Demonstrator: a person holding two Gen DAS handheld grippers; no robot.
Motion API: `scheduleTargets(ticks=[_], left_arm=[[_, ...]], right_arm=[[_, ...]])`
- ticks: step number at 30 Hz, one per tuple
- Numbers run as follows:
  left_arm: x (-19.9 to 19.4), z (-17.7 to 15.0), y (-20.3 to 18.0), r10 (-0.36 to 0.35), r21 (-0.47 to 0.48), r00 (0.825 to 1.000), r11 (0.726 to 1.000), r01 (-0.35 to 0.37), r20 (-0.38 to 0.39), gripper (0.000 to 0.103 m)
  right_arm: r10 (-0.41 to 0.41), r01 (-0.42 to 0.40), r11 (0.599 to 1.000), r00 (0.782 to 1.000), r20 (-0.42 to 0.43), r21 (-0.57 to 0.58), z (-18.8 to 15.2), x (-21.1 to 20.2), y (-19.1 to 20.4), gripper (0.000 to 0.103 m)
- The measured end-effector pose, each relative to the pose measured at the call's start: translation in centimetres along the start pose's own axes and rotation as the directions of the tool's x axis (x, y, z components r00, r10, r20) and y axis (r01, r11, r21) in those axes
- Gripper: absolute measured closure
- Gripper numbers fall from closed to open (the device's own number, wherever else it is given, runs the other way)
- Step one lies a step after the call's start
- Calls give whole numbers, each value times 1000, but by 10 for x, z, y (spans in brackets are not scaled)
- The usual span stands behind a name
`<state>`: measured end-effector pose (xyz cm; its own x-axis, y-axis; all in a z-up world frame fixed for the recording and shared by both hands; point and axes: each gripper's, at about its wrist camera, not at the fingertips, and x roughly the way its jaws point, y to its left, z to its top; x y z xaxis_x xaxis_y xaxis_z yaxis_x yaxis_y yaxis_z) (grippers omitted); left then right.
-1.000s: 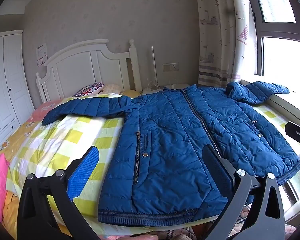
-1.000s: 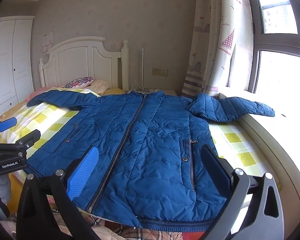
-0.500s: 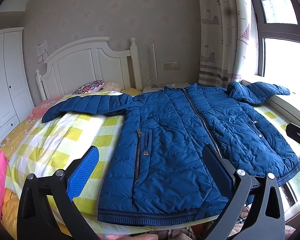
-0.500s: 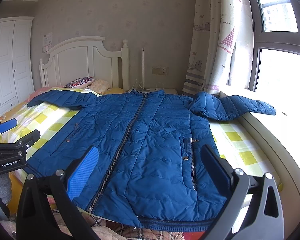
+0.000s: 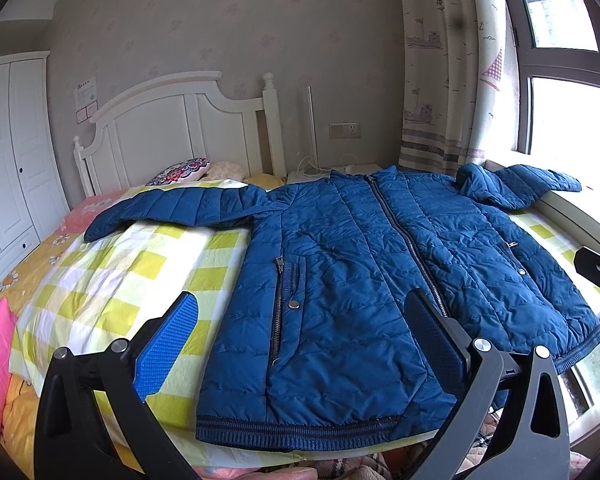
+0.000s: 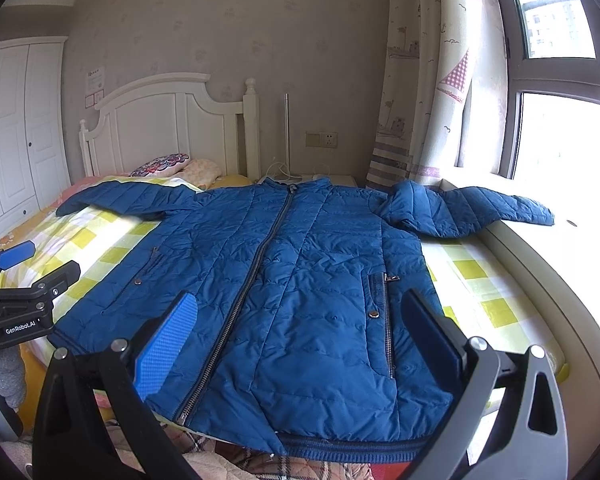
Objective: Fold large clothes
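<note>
One blue quilted puffer jacket (image 5: 380, 280) lies flat, zipped, across the bed (image 5: 100, 280), hem at the foot edge. Likely light, soft, slippery; pinch hem rib or cuffs. Left tool (image 5: 308, 328) and right tool (image 6: 300, 328) both spread, empty.

Daylight floods in from the window (image 6: 560, 132) at the right of both frames, blown out to white glare there. The left of the room sits dimmer. Focus is sharp; fisheye bending curves the edges, with black vignetting in the corners.
</note>
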<state>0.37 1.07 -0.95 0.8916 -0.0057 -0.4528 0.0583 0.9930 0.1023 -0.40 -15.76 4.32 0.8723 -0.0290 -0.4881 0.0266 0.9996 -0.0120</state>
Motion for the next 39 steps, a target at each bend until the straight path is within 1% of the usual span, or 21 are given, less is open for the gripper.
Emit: scheduleTargets(ticks=[8, 12, 31, 39], left_arm=[[0, -1, 2, 0, -8, 1000, 1000, 0, -11, 4], [0, -1, 3, 0, -13, 1000, 1000, 0, -15, 4], [1, 0, 3, -1, -14, 1000, 1000, 0, -18, 4], [8, -1, 2, -11, -13, 999, 1000, 11, -42, 4]], right_arm=[[7, -7, 1000, 1000, -3, 12, -2, 0, 0, 2], [23, -22, 999, 1000, -2, 30, -3, -1, -3, 2], [28, -28, 998, 1000, 2, 55, -1, -2, -10, 2], [37, -38, 997, 999, 9, 64, -6, 3, -17, 2]])
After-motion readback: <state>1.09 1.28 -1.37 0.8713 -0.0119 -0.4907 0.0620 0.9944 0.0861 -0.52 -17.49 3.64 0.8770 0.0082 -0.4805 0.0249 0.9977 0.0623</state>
